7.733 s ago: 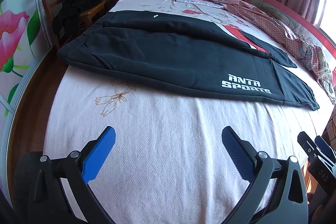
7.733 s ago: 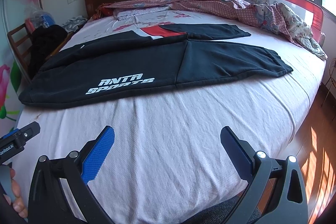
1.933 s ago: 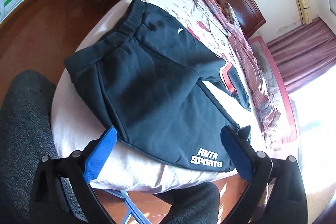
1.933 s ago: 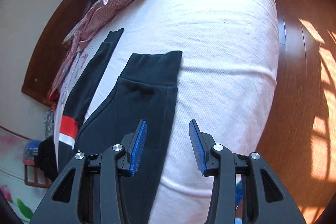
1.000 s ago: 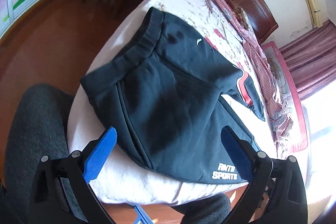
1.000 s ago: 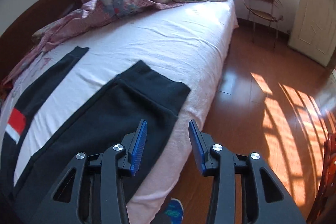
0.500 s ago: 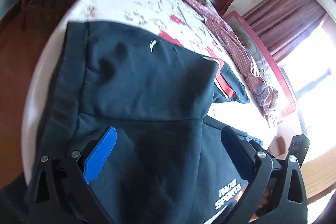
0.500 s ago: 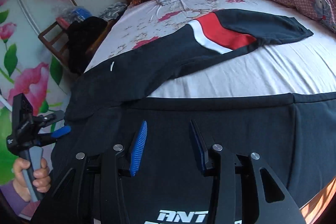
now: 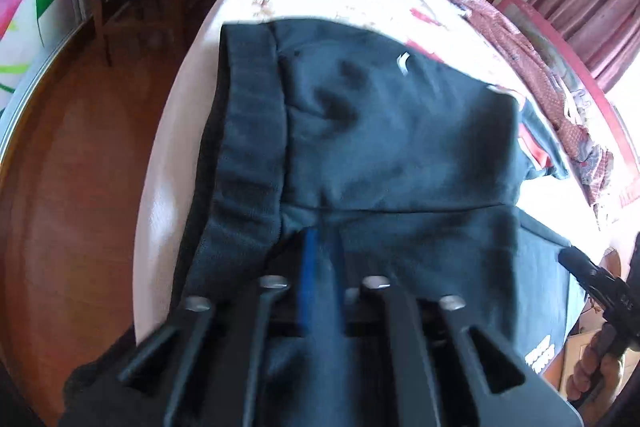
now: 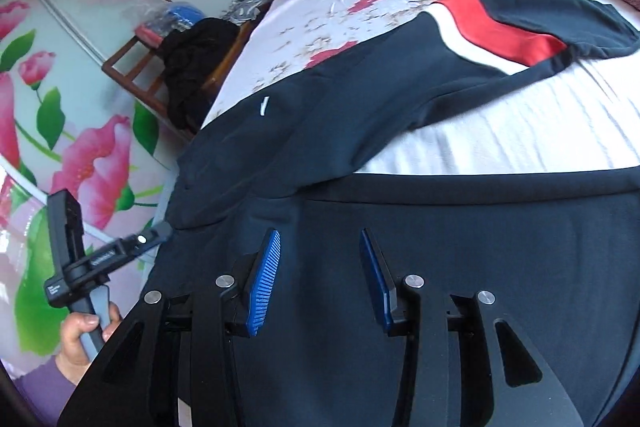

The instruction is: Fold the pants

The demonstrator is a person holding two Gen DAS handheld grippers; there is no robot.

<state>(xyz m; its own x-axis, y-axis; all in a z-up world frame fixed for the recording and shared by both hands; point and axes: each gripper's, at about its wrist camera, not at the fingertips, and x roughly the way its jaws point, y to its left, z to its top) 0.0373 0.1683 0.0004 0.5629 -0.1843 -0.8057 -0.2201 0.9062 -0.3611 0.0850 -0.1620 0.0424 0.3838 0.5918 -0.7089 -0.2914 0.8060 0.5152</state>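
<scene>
Dark navy pants (image 9: 400,131) with a red and white stripe lie spread on the bed, waistband towards the left edge. My left gripper (image 9: 324,259) is down on the fabric just behind the waistband. Its jaws are closing, and a ridge of cloth is pinched between the blue pads. In the right wrist view the pants (image 10: 360,99) fill the foreground. My right gripper (image 10: 320,267) hovers low over the near leg, jaws partly apart with nothing between them. The left gripper (image 10: 160,229) shows there at the waistband edge, held by a hand. The right gripper's tip (image 9: 570,257) shows at the left view's right edge.
The bed sheet (image 10: 520,131) is pale with flower prints. A checked quilt (image 9: 540,47) lies bunched along the far side by the headboard. A wooden chair (image 10: 180,67) piled with dark clothes stands beside the bed. A flowered wardrobe door (image 10: 80,107) and wooden floor (image 9: 80,147) are on the left.
The left gripper's wide jaws have come together on the cloth by the waistband. The right gripper swung from the cuff end to the upper leg and now sits slightly closer to it.
</scene>
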